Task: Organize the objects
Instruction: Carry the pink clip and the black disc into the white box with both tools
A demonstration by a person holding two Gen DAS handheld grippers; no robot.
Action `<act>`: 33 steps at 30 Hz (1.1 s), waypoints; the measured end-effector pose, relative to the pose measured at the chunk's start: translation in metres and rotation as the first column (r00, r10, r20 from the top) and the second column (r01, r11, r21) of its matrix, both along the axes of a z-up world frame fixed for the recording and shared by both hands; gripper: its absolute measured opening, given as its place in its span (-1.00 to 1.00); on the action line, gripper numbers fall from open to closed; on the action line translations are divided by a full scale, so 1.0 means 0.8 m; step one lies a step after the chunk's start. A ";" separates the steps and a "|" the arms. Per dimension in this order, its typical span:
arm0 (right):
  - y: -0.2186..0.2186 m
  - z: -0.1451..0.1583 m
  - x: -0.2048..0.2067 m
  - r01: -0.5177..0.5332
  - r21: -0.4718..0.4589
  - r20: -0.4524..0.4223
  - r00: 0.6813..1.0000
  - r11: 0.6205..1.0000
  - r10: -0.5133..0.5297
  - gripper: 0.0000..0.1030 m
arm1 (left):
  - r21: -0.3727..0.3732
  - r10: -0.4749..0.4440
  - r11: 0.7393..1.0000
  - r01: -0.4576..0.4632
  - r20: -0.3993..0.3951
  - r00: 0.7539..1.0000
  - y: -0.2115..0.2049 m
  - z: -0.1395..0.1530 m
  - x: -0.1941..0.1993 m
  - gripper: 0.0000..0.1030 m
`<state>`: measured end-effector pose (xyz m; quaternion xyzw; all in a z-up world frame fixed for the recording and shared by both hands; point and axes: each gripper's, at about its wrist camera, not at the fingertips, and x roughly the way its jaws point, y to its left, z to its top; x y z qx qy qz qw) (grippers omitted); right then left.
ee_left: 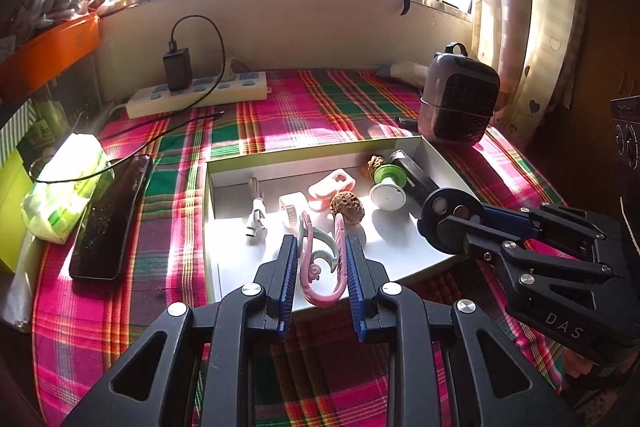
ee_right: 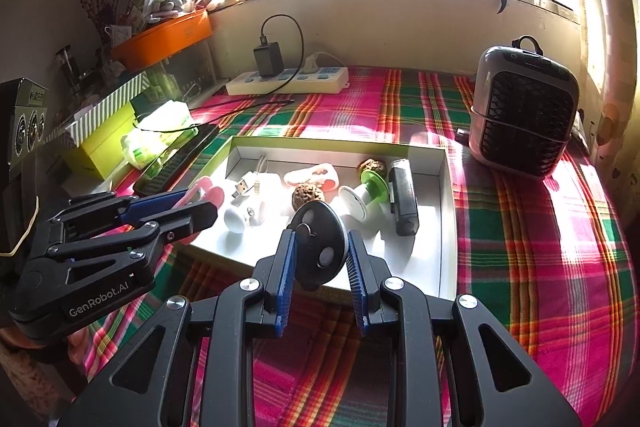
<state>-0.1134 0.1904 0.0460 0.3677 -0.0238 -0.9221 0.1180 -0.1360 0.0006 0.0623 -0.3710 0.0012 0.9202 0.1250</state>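
Observation:
A shallow white box (ee_left: 442,163) (ee_right: 448,203) lies on the plaid cloth and holds small items: a USB adapter (ee_left: 256,217), a white roll (ee_left: 293,209), a pink clip (ee_left: 332,187), two walnuts (ee_left: 347,207), a green-and-white spool (ee_left: 388,187) and a black bar (ee_left: 414,173). My left gripper (ee_left: 322,255) is shut on a pink hook (ee_left: 320,291), with a pale green hook beside it, over the box's near edge. My right gripper (ee_right: 320,253) is shut on a black round disc (ee_right: 322,243) above the box's near right edge; the disc also shows in the left wrist view (ee_left: 452,211).
A black phone (ee_left: 110,219) and a green tissue pack (ee_left: 64,187) lie left of the box. A power strip (ee_left: 196,93) with a charger sits at the back wall. A small heater (ee_left: 460,99) (ee_right: 524,111) stands at the back right. An orange tray (ee_left: 48,51) is far left.

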 end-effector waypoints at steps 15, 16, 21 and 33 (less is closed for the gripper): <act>0.003 -0.028 -0.047 -0.018 0.004 0.081 0.997 1.000 0.018 -0.49 | -0.010 0.003 1.000 -0.003 0.045 0.999 0.009 -0.022 -0.033 -0.58; 0.003 -0.030 -0.048 -0.024 0.002 0.088 0.996 1.000 0.024 -0.49 | -0.010 0.003 1.000 -0.003 0.049 0.999 0.009 -0.024 -0.034 -0.58; 0.002 -0.038 -0.056 -0.031 0.014 0.107 0.994 0.999 0.030 -0.49 | -0.011 0.006 1.000 -0.005 0.064 0.998 0.009 -0.031 -0.041 -0.58; 0.002 -0.048 -0.066 -0.020 0.054 0.117 0.993 0.998 0.014 -0.49 | -0.020 -0.010 1.000 0.011 0.058 0.998 0.017 -0.033 -0.047 -0.58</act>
